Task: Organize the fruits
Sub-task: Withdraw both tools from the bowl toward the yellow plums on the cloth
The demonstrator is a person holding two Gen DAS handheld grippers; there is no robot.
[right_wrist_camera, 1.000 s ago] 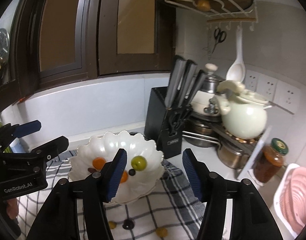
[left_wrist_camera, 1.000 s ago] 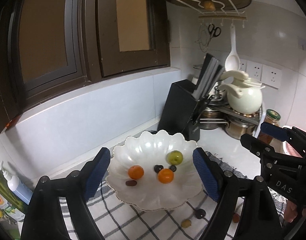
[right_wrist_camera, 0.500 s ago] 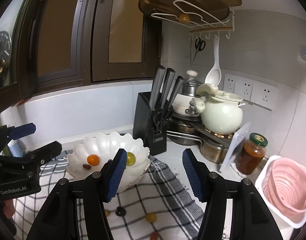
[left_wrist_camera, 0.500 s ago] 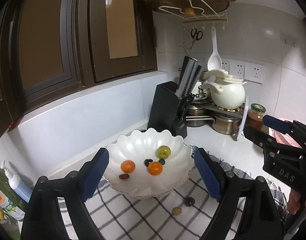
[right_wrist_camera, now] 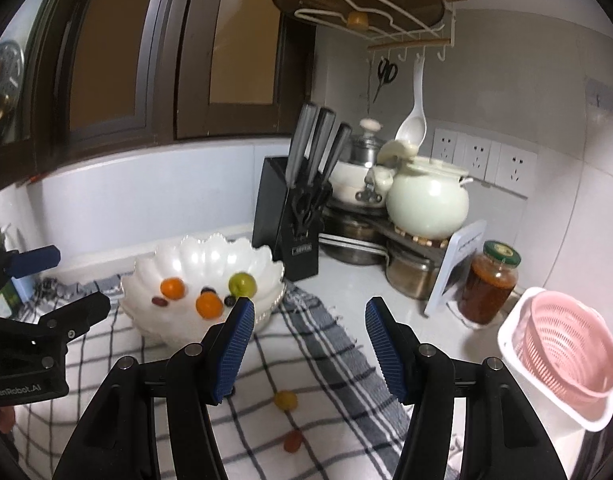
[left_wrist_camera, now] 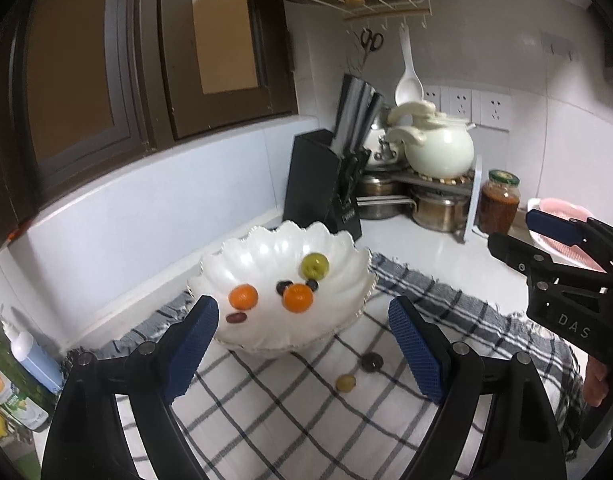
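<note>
A white scalloped bowl [left_wrist_camera: 266, 242] [right_wrist_camera: 210, 254] stands on a checked cloth [left_wrist_camera: 274, 420]. It holds two oranges [left_wrist_camera: 244, 296] [left_wrist_camera: 298, 297], a green fruit [left_wrist_camera: 314, 266], dark grapes [left_wrist_camera: 282, 287] and a red date [left_wrist_camera: 236, 318]. Loose on the cloth lie a dark fruit [left_wrist_camera: 371, 361], a yellow fruit [left_wrist_camera: 345, 383] [right_wrist_camera: 286, 399] and a red fruit [right_wrist_camera: 293, 440]. My left gripper [left_wrist_camera: 302, 310] [right_wrist_camera: 66, 282] hovers in front of the bowl, wide open and empty. To the right of the bowl my right gripper [right_wrist_camera: 310, 312] [left_wrist_camera: 522, 236] is open over the cloth with nothing between its fingers.
A black knife block [right_wrist_camera: 286, 216] stands just behind the bowl. Pots and a cream kettle [right_wrist_camera: 426, 204] fill the corner, with a red sauce jar [right_wrist_camera: 492, 288] and a pink colander [right_wrist_camera: 566, 348] to the right. A soap bottle [left_wrist_camera: 30, 356] stands at the cloth's left end.
Both grippers have drawn back from the bowl, which looks smaller now. More cloth and the loose fruits have come into view. Neither gripper has taken hold of anything.
</note>
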